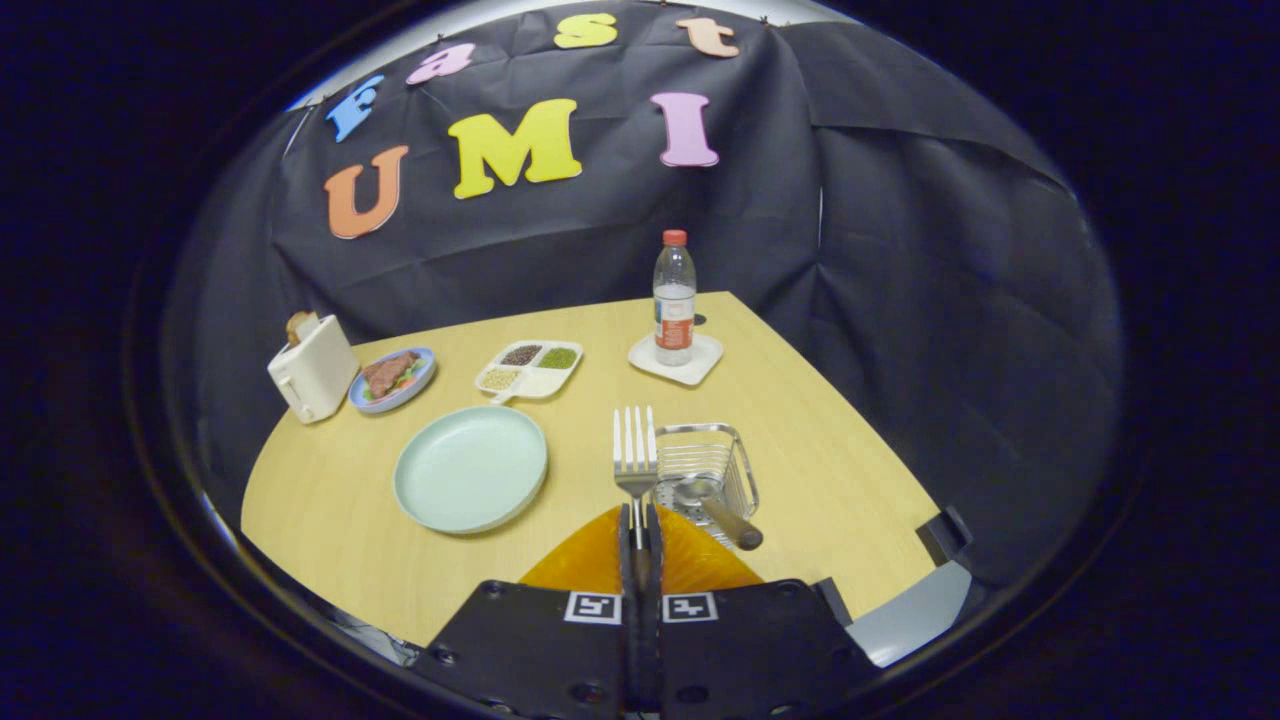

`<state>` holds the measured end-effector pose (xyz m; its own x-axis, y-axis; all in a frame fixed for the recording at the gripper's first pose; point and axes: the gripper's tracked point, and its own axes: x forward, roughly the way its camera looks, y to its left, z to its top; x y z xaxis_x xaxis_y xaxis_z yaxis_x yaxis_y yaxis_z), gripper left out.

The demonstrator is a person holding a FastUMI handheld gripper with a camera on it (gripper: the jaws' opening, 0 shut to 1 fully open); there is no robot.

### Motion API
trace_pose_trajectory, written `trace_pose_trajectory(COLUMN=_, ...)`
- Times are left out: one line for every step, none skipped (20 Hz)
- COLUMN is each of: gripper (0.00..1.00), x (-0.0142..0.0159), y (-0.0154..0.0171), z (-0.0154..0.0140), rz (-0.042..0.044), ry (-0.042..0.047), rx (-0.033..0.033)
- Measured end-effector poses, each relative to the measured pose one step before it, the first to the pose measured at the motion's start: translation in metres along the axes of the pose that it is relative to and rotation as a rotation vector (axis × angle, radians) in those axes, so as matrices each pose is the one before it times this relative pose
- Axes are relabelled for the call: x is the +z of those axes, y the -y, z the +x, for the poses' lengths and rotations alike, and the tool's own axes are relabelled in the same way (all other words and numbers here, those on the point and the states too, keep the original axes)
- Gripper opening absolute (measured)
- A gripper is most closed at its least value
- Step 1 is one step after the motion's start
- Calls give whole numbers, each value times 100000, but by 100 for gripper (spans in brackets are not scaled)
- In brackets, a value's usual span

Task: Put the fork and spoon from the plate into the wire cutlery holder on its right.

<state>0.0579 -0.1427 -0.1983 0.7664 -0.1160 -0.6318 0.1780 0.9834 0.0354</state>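
Gripper view. The gripper [640, 520] has its 2 fingers [627, 535] drawn nearly together, clamped on the handle of the fork [635, 450]; the fork stands up between them with its tines pointing away from the camera. Just beside the fork, on its right, sits the wire cutlery holder [712, 462] on the table [830, 470]. The spoon [712, 505] already lies in the holder, bowl down inside the wires and its brown handle leaning out over the near rim. The pale green plate [470, 468] lies to the left of the fingers, apart from the holder. Beyond the plate are a divided tray [530, 368] of grains, a blue dish [393, 380] of food and a white toaster [312, 368]. Beyond the holder, a water bottle [675, 300] stands on a white coaster [676, 360].
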Motion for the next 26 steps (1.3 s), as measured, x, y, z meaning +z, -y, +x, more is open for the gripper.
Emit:
trace_pose_trajectory(gripper=1, x=70, y=666, z=43, rz=1198, ry=-329, rx=-1222)
trace_pose_trajectory(gripper=0, x=-93, y=341, z=82, rz=1064, ry=-460, rx=-568)
trace_pose_trajectory(gripper=0, x=-44, y=263, z=155, rz=85, ry=-882, rx=-671)
trace_pose_trajectory(gripper=0, x=-90, y=241, z=37, rz=-605, ry=-75, rx=-579)
trace_pose_trajectory(gripper=0, x=138, y=166, z=81, rz=-548, ry=87, rx=-485)
trace_pose_trajectory(gripper=0, x=26, y=115, z=116, rz=-232, ry=-65, rx=-452)
trace_pose_trajectory(gripper=0, x=-54, y=-4, z=90, rz=-160, ry=-276, rx=-170)
trace_pose_trajectory(gripper=0, x=36, y=-59, z=78, rz=184, ry=-344, rx=132)
trace_pose_trajectory(gripper=0, x=-134, y=-13, z=196, rz=-41, ry=-775, rx=-193)
trace_pose_trajectory(gripper=0, x=-6, y=1, z=162, rz=-439, ry=-248, rx=-264)
trace_pose_trajectory(gripper=0, x=76, y=4, z=99, rz=-544, ry=192, rx=-628)
trace_pose_trajectory(gripper=1, x=117, y=310, z=284, rz=-342, ry=265, rx=-1589)
trace_pose_trajectory(gripper=1, x=88, y=32, z=170, rz=-345, ry=418, rx=-762)
trace_pose_trajectory(gripper=1, x=-33, y=-159, z=41, rz=-153, ry=-253, rx=283)
trace_pose_trajectory(gripper=0, x=-78, y=-62, z=180, rz=310, ry=-676, rx=92)
trace_pose_trajectory(gripper=1, x=-15, y=-20, z=204, rz=578, ry=-502, rx=4)
trace_pose_trajectory(gripper=2, x=41, y=76, z=144, rz=126, ry=-123, rx=-452)
trace_pose_trajectory(gripper=2, x=-100, y=182, z=242, rz=-16, ry=34, rx=-829)
trace_pose_trajectory(gripper=2, x=32, y=10, z=98, rz=-452, ry=574, rx=-534)
trace_pose_trajectory(gripper=3, x=109, y=59, z=13, rz=-1070, ry=696, rx=-482)
trace_pose_trajectory(gripper=3, x=17, y=-52, z=37, rz=-793, ry=686, rx=69)
trace_pose_trajectory(gripper=5, x=380, y=-294, z=-257, rz=-556, ry=1553, rx=1078)
trace_pose_trajectory(gripper=10, x=201, y=-23, z=62, rz=-347, ry=1451, rx=422)
trace_pose_trajectory(gripper=11, x=250, y=19, z=-98, rz=-269, ry=1312, rx=-133)
trace_pose_trajectory(gripper=11, x=296, y=81, z=-128, rz=-117, ry=1664, rx=-298)
trace_pose_trajectory(gripper=12, x=317, y=-267, z=-199, rz=-355, ry=1437, rx=688)
